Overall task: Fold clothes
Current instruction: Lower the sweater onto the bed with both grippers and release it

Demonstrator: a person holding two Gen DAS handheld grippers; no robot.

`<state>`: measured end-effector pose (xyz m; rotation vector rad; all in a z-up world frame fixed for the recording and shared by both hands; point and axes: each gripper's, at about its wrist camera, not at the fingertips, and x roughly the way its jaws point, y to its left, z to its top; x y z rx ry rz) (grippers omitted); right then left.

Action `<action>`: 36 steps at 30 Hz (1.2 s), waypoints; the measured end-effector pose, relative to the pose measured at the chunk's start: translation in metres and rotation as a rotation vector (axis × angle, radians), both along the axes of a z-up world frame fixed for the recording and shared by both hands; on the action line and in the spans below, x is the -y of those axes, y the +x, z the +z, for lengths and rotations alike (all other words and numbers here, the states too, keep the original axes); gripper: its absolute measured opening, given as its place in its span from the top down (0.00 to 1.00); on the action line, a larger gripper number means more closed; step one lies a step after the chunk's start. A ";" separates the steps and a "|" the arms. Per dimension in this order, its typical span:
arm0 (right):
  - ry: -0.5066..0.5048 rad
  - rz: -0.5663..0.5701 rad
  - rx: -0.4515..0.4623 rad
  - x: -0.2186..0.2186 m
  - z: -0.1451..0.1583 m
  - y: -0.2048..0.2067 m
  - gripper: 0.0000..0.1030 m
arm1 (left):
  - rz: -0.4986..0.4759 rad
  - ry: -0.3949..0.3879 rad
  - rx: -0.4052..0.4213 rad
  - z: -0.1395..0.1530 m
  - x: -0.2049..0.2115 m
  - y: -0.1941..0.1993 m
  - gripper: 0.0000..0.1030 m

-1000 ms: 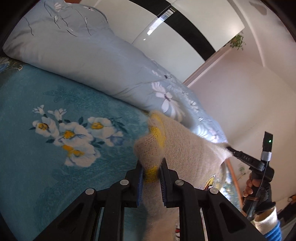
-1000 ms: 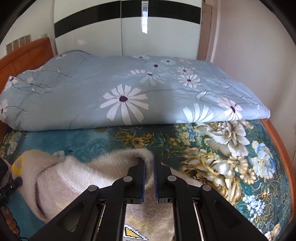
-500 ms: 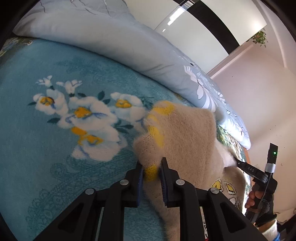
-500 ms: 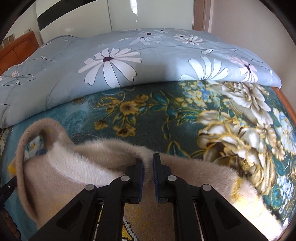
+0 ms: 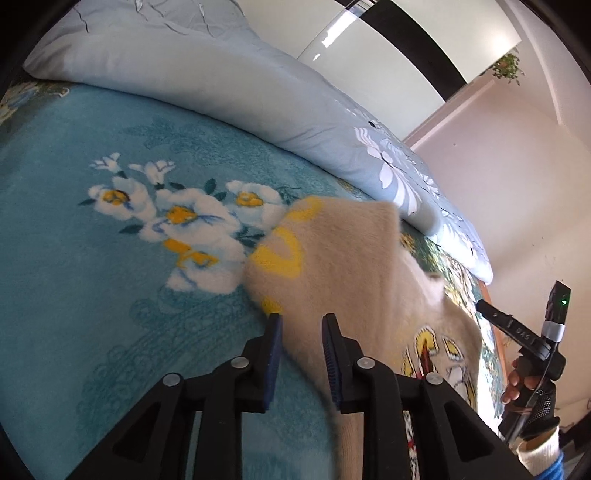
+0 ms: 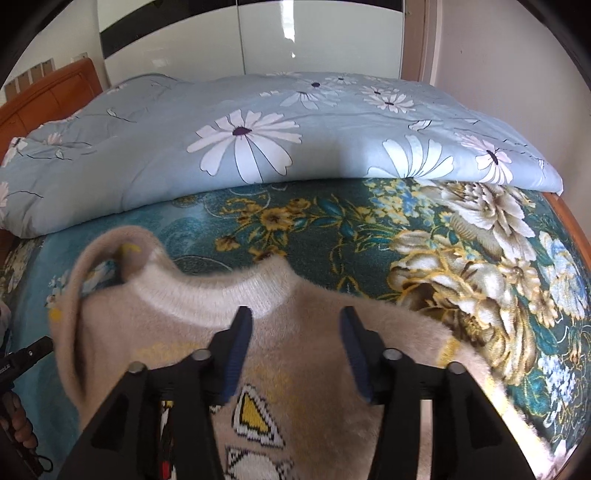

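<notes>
A fuzzy beige sweater (image 6: pixel 317 354) with yellow and white patterns lies on the floral bed blanket (image 6: pixel 332 229); its white ribbed collar (image 6: pixel 221 291) faces the quilt. My right gripper (image 6: pixel 295 321) is open above the sweater's neck area, holding nothing. In the left wrist view my left gripper (image 5: pixel 301 321) has its jaws parted around the sweater's shoulder edge (image 5: pixel 332 258); the cloth lies loose between them, its left part still raised and blurred. The right gripper also shows at the far right of the left wrist view (image 5: pixel 495 314).
A folded light-blue daisy quilt (image 6: pixel 295 125) lies along the far side of the bed. A wooden headboard (image 6: pixel 51 92) stands at the left, a white and black wardrobe (image 6: pixel 258 33) behind. The bed's wooden edge (image 6: pixel 569 225) runs at the right.
Both grippers lowered the sweater onto the blanket and opened; the right jaws spread wide and the left jaws parted, letting the cloth go.
</notes>
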<state>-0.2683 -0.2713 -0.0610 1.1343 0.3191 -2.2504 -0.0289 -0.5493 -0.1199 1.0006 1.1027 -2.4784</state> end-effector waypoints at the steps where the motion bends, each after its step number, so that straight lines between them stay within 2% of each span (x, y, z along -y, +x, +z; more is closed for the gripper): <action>1: -0.015 0.005 -0.004 -0.007 0.005 0.003 0.43 | -0.004 -0.020 -0.004 0.005 -0.002 0.003 0.68; 4: -0.064 0.004 -0.012 -0.040 0.013 0.011 0.42 | -0.019 -0.085 -0.008 0.021 -0.008 0.003 0.56; 7: -0.069 -0.018 0.007 -0.065 0.008 0.016 0.42 | -0.059 -0.144 -0.002 0.037 -0.018 -0.018 0.55; 10: -0.084 -0.005 0.019 -0.088 0.001 0.024 0.42 | -0.088 -0.214 0.030 0.046 -0.028 -0.056 0.51; 15: -0.089 0.006 0.030 -0.121 -0.010 0.036 0.42 | -0.101 -0.373 0.174 0.036 -0.044 -0.122 0.51; 18: -0.084 -0.010 0.038 -0.139 -0.016 0.038 0.42 | -0.070 -0.439 0.221 0.028 -0.048 -0.136 0.51; 20: -0.084 -0.021 0.049 -0.151 -0.021 0.039 0.42 | -0.050 -0.484 0.253 0.022 -0.051 -0.146 0.62; 22: -0.080 -0.034 0.056 -0.160 -0.025 0.037 0.42 | -0.040 -0.494 0.252 0.020 -0.050 -0.144 0.80; 23: -0.079 -0.041 0.060 -0.164 -0.028 0.036 0.42 | -0.029 -0.502 0.252 0.021 -0.050 -0.141 0.83; 25: -0.086 -0.048 0.077 -0.170 -0.031 0.036 0.42 | 0.020 -0.509 0.228 0.028 -0.044 -0.128 0.85; 34: -0.102 -0.030 0.091 -0.188 -0.035 0.055 0.42 | 0.284 -0.428 0.148 0.043 0.001 -0.007 0.85; 36: -0.115 -0.044 0.098 -0.197 -0.035 0.056 0.42 | 0.338 -0.380 0.132 0.037 0.010 0.024 0.85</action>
